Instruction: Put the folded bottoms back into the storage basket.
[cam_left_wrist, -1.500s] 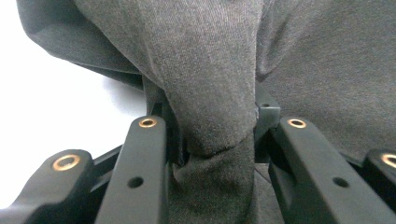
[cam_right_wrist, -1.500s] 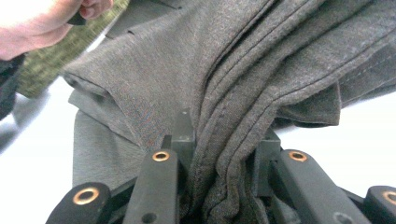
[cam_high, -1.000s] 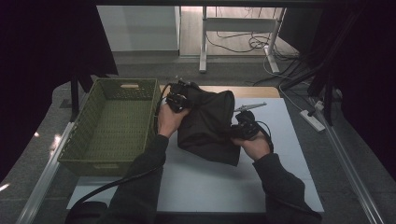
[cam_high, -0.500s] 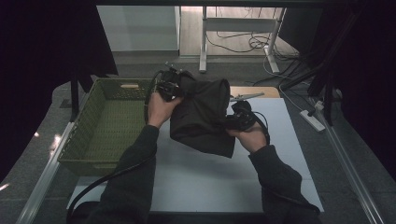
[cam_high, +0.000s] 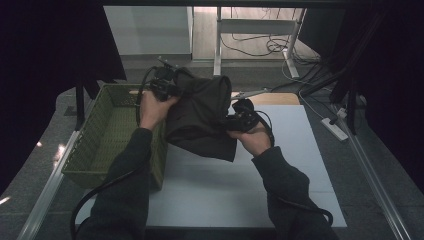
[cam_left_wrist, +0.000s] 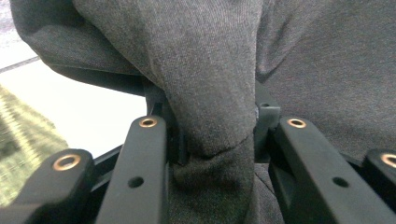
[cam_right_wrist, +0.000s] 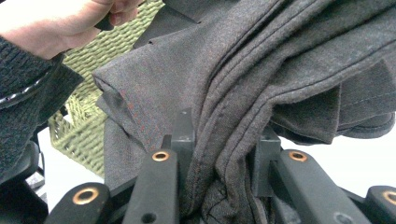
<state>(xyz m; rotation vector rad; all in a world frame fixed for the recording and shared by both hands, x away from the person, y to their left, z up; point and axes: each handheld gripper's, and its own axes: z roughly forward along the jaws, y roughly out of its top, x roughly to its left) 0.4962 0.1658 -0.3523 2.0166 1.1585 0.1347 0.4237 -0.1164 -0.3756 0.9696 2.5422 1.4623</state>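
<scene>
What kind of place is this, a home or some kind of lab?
Probably a lab or recording workspace, not a home: dark curtains hang around the white table, loose cables trail over the floor behind, and a power strip lies beside the table.

A dark grey folded cloth hangs bunched, lifted above the table beside the basket.

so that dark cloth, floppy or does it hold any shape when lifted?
Likely floppy: the dark cloth sags in folds between the left gripper and right gripper. Probably light, since two pinches hold it off the white table. It bunches thickly in the jaws, so slipping seems unlikely.
</scene>
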